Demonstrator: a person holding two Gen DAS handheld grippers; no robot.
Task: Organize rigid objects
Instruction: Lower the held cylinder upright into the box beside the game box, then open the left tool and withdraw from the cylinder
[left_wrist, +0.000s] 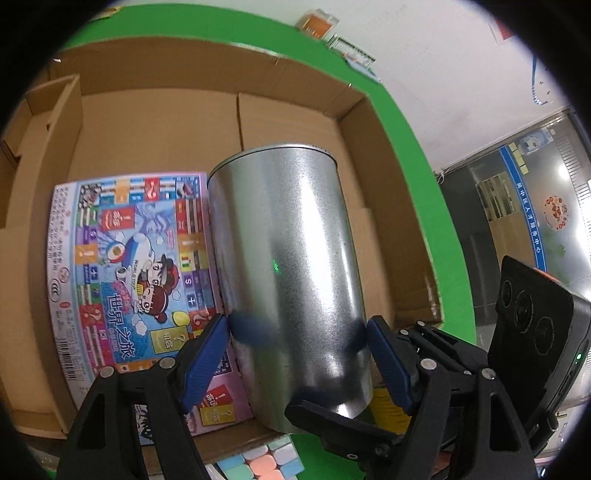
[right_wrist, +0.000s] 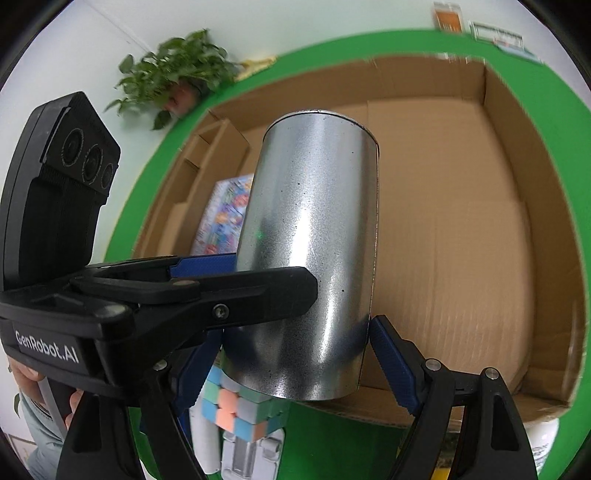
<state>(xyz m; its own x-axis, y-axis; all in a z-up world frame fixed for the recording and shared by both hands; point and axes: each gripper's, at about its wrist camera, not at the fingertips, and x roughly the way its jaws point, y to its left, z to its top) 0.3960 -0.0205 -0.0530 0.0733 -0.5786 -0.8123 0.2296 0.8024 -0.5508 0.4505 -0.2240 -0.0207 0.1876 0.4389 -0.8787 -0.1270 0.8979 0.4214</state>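
done: game box (left_wrist: 125, 280) lies in cardboard box (left_wrist: 155, 122), left side | now: left gripper (left_wrist: 297, 332) and right gripper (right_wrist: 295, 332) jaws both grasp metal can (left_wrist: 284, 266) above box's near edge | left: can, puzzle cube (right_wrist: 231, 410) on worktop (left_wrist: 417, 155)

I've got the silver metal canister (right_wrist: 314, 254) clamped across its lower body between my right gripper (right_wrist: 295, 354) pads, blue fingers (right_wrist: 391, 365) wide around it. The left gripper (right_wrist: 240, 284) comes in from the left edge and grips the same canister too, its black finger lying across the front. The canister tilts over the open cardboard box (right_wrist: 461, 240), above its near wall. A colourful board-game box (right_wrist: 225, 214) lies flat at the box's far-left side. Below, on the green worktop (right_wrist: 561, 92), a pastel puzzle cube (right_wrist: 232, 406) sits just outside the near wall.
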